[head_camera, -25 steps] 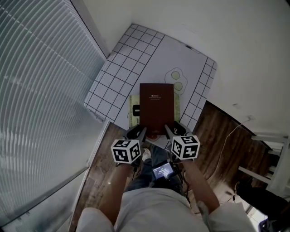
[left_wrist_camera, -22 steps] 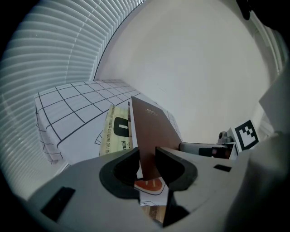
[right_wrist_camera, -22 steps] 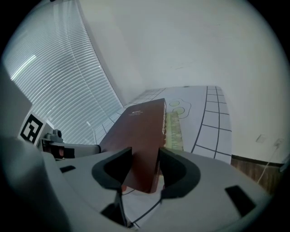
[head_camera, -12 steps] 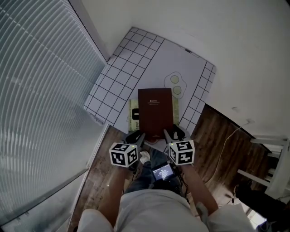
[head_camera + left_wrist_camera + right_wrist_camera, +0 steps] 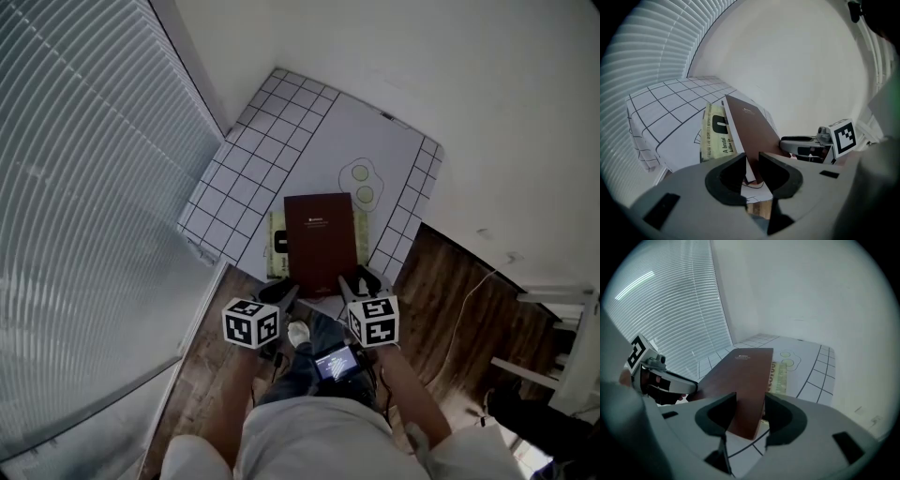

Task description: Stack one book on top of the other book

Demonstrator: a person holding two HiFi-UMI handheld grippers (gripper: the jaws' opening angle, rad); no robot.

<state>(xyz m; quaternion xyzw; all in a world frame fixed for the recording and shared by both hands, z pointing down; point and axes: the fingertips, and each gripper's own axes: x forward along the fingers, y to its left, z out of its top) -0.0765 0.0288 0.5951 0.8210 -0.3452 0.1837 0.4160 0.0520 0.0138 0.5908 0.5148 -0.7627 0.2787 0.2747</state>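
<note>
Head view: pale slatted blinds [image 5: 84, 187] fill the left side, and beside them lies a white mat [image 5: 309, 122] with a black grid along its edges and an egg drawing [image 5: 361, 178] near its far right part.

The left gripper [image 5: 281, 296] reaches up from the person's lap to the near left corner of the brown book [image 5: 322, 239]. Its jaws have just been closing, and the left gripper view shows them close together with that corner's cover and page edge pinched between them.

A green book [image 5: 277, 244] lies flat on the mat. Only its left strip and a sliver on the right show, because the brown book sits over most of it. The brown book reaches past it toward the person. In both gripper views its near end stands off the mat while its far part lies above the green book. Whether the two books touch cannot be told.

The right gripper [image 5: 361, 281] has the brown book's near right corner. The right gripper view shows its jaws moderately apart and pressed on the cover from both sides.

Dark wooden floor [image 5: 450, 281] shows past the mat's right edge.
</note>
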